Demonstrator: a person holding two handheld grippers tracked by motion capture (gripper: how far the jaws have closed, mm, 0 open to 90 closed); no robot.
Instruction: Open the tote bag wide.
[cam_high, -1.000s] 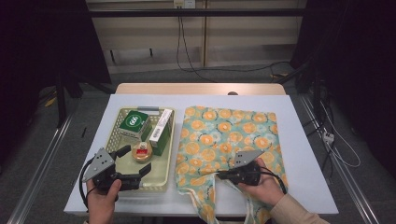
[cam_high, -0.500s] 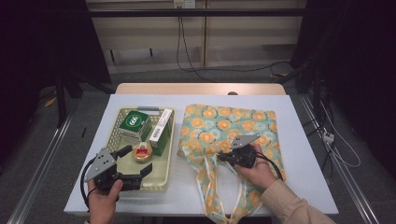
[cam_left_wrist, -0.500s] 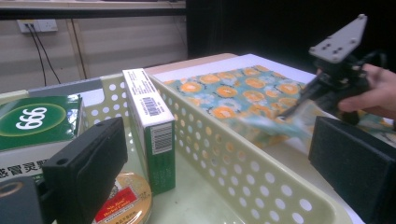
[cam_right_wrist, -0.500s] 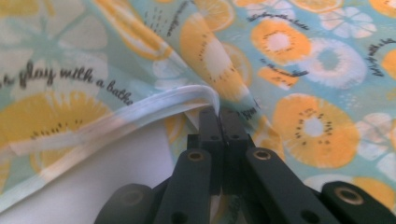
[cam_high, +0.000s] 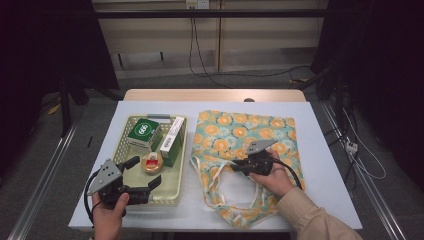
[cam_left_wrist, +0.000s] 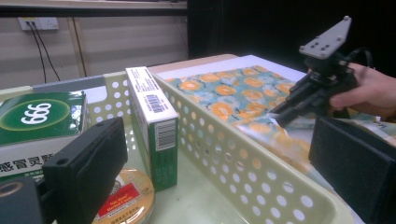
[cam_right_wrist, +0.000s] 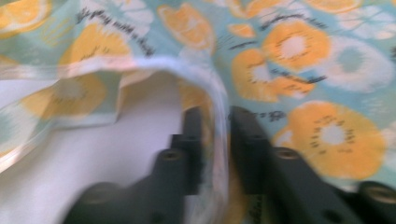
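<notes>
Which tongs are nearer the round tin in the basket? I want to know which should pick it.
Left. The left tongs hover over the basket's near end, just short of the round tin; the right tongs are at the floral bag's opening, beyond the basket.

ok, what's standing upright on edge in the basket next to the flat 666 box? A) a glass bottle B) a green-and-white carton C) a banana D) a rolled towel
B: the green-and-white carton stands on its narrow side in the basket, beside the 666 box.
</notes>
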